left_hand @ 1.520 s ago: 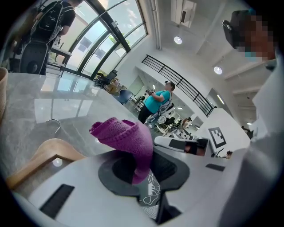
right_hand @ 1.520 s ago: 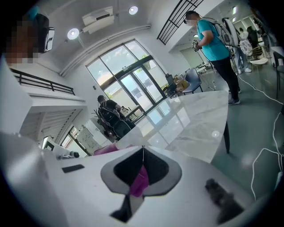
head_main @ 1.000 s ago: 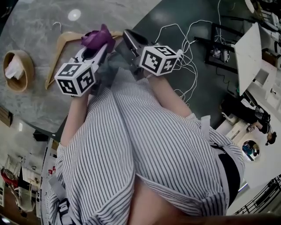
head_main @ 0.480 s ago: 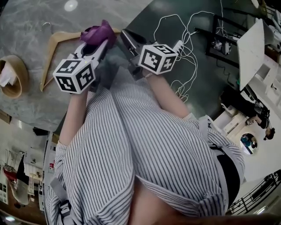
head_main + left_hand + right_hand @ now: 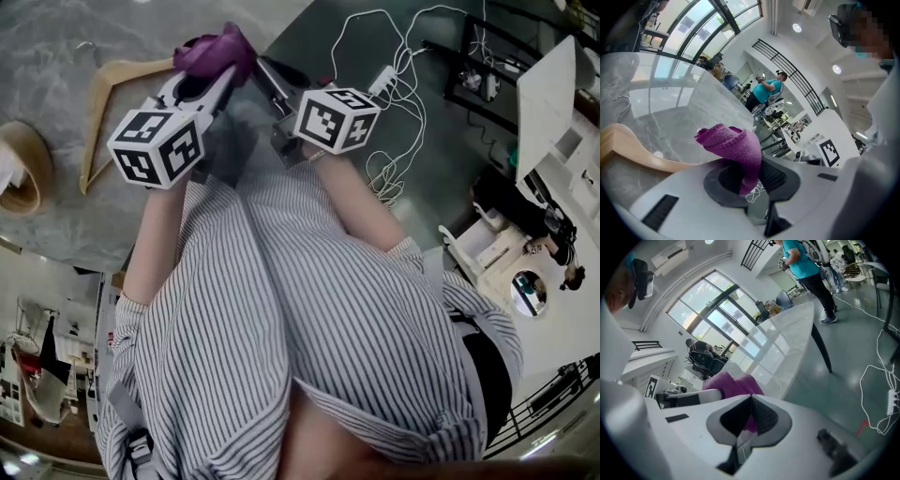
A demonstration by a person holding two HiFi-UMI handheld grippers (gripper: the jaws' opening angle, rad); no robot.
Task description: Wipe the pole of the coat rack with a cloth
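Cloth (image 5: 214, 52) sits top centre of the head view, a purple wad sticking out past the tip of the left hand-held gripper (image 5: 221, 77). It's right over the edge where the grey marbled table (image 5: 47, 103) meets the dark green floor (image 5: 450, 169). From up there it's just a lump.

The left gripper view gives much more. The cloth (image 5: 733, 145) is a chunky knit with a rolled, ribbed edge. A narrow tail of it runs down between the jaws of the left hand-held gripper (image 5: 750, 169), which are clamped on it. The bulk mushrooms up and toward the left of the frame, so its long axis goes roughly bottom-to-top, leaning left.

The right gripper view shows the right hand-held gripper (image 5: 751, 400) with its jaws closed tip to tip. The cloth (image 5: 733, 383) shows just beyond them, and a bit of purple peeks through the gap lower down. In the head view the right hand-held gripper (image 5: 266, 77) is just beside the cloth, on its right.

A wooden hanger (image 5: 103, 94) lies flat on the table at upper left, and its metal hook (image 5: 621, 101) is clearer in the left gripper view. A round wooden bowl (image 5: 21, 178) is at the left edge, and white cables (image 5: 398, 103) loop across the floor.
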